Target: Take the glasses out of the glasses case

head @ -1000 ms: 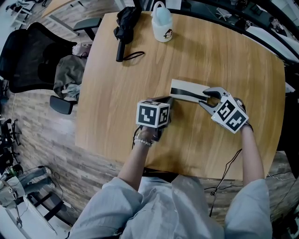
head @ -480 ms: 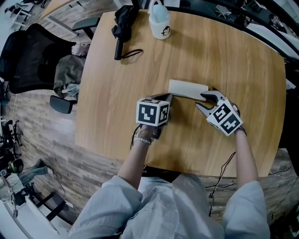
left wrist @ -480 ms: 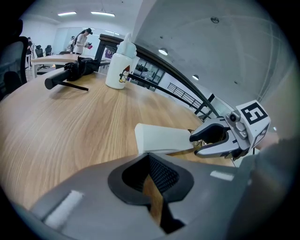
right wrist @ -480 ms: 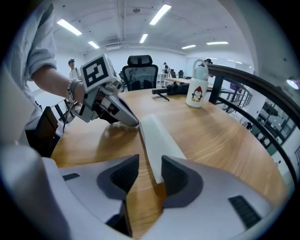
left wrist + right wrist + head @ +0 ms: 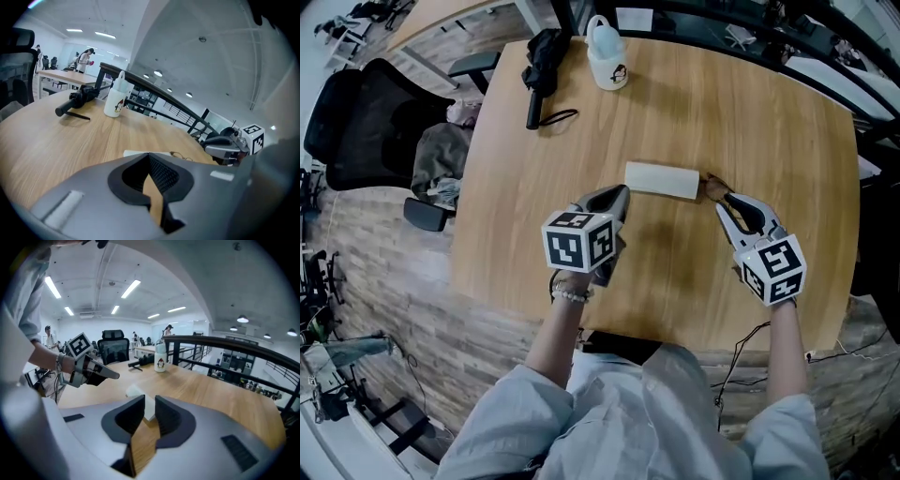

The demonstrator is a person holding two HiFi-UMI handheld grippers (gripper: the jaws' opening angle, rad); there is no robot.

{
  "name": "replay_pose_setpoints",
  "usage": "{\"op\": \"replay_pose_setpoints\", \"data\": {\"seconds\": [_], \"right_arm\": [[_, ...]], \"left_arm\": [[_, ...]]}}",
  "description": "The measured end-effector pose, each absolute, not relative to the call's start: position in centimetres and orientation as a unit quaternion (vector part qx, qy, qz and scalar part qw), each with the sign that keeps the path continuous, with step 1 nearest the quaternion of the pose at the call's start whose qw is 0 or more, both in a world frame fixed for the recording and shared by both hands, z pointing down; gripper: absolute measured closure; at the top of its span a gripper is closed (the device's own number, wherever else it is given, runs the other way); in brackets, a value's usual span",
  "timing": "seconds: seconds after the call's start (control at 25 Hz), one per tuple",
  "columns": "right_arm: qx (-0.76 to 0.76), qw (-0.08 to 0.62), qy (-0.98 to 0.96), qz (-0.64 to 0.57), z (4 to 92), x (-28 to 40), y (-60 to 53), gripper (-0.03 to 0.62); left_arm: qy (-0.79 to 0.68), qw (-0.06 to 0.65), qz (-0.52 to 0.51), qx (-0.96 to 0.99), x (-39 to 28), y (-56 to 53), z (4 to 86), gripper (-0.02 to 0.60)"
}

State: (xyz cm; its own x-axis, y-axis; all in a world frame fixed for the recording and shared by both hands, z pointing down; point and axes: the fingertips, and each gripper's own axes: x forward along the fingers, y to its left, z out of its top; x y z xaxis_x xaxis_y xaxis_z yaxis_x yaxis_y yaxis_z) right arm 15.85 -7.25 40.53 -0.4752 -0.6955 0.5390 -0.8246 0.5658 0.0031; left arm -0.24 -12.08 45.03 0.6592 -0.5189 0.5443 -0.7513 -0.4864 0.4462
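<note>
The white glasses case (image 5: 661, 179) lies closed and flat on the wooden table (image 5: 750, 112). The thin brown glasses (image 5: 712, 186) rest on the wood at its right end, outside the case. My left gripper (image 5: 619, 194) hovers just off the case's left end, shut and empty. My right gripper (image 5: 722, 200) hangs just short of the glasses, its jaws closing with nothing between them. In the left gripper view the case (image 5: 140, 153) and glasses (image 5: 180, 155) lie beyond my pads. In the right gripper view the case (image 5: 139, 392) shows through the jaw gap.
A white bottle with a penguin print (image 5: 607, 54) and a folded black umbrella (image 5: 542, 56) sit at the table's far edge. A black office chair (image 5: 366, 112) with cloth on it stands left of the table. A cable (image 5: 750, 347) hangs off the near edge.
The case, open with a dark inside a second ago, now lies closed. Both grippers rose and drew back toward me. The right jaws narrowed, and the glasses lie beside the case.
</note>
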Motion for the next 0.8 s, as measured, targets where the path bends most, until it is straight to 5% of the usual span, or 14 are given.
{"op": "replay_pose_setpoints", "data": {"seconds": [0.44,0.8], "right_arm": [[0.544,0.102,-0.829,0.081,28.6,17.6,-0.8,0.583],[0.557,0.088,-0.825,0.038,24.4,17.4,5.0,0.592]], "left_arm": [[-0.355,0.231,0.040,0.905,2.2,-6.5,27.6,0.577],[-0.374,0.187,-0.006,0.908,0.8,-1.7,22.0,0.577]]}}
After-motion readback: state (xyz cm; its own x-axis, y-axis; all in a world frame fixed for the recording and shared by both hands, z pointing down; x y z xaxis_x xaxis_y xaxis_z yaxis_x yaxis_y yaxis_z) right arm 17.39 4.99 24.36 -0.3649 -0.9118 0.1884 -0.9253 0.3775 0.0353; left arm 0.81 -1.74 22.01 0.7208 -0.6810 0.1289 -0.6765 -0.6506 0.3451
